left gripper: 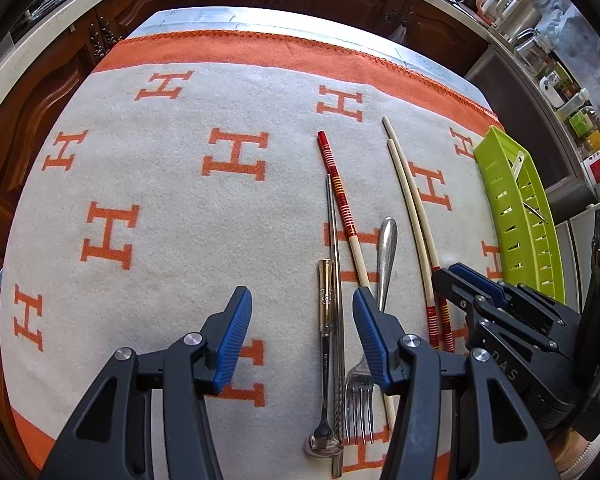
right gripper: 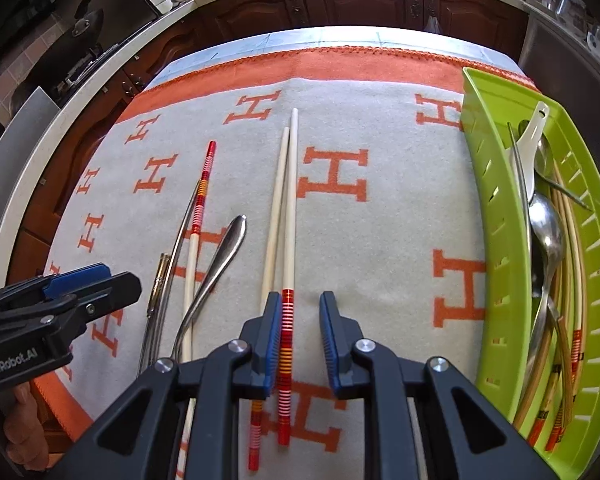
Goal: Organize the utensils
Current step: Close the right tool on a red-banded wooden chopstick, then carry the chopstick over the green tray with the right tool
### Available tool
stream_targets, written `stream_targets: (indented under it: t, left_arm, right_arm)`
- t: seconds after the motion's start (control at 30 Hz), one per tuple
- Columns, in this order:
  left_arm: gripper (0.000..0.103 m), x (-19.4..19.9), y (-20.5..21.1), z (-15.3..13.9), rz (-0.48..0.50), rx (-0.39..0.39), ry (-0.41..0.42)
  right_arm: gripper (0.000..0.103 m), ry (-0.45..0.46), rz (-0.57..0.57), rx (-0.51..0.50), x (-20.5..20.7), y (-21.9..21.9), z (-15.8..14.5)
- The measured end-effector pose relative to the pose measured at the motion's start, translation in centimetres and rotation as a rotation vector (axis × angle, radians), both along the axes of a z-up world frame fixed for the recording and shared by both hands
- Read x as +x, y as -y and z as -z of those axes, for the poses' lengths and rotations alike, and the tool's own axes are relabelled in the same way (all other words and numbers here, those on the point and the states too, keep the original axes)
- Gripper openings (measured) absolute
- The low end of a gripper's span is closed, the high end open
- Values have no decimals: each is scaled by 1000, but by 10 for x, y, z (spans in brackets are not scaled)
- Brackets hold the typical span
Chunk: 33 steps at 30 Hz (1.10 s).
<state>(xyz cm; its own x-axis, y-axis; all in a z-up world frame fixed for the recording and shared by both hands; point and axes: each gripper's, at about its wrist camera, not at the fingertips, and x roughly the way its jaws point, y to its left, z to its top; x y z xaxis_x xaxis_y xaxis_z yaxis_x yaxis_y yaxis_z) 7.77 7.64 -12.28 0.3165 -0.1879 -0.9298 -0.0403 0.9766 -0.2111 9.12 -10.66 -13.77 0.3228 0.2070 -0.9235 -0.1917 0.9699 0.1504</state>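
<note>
Right gripper (right gripper: 300, 344) straddles one red-banded chopstick (right gripper: 285, 360) left of the green tray (right gripper: 484, 240), jaws not yet clamped; likely tray-bound. Left gripper (left gripper: 302, 340) hangs open.

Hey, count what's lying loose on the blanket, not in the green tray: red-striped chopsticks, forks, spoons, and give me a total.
Red-striped chopsticks: 3
Forks: 1
Spoons: 1
Total: 5
Not counted: the thin metal stick beside the spoon; it may be a close pair, I can't tell.
</note>
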Motion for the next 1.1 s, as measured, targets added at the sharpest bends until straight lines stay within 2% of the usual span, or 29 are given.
stream_targets:
  t: [0.13,0.23,0.27,0.3,0.57,0.83,0.93,1.1]
  left_arm:
    - [51,2,0,-1,-3,-5,1]
    - [51,3,3,-3,-1,-9,8]
    - [51,3,4,-4,1,-11,12]
    - [51,3,6,-5,3,-12,16]
    - [51,4,26,-12,27,-29,45]
    - [51,4,62,-15,49,-57,67]
    - [42,3,77,-15,48,-64,76]
    - [37,-1,97,-4,18,-28,70]
  right_arm:
    - [17,69,-36,-99,8,-16,2]
    - [17,115,-32,-116,13,-19,4]
    - [14,118,-15,-101,16,-17,4]
    - [6,119,7,-96,18,-12,4]
    - [5,71,178,62,12,34,-5]
    - [5,99,231,160,-8,69,-37]
    - [5,109,252,194,-11,83,-48]
    - [5,112,264,246,-18,104,-61]
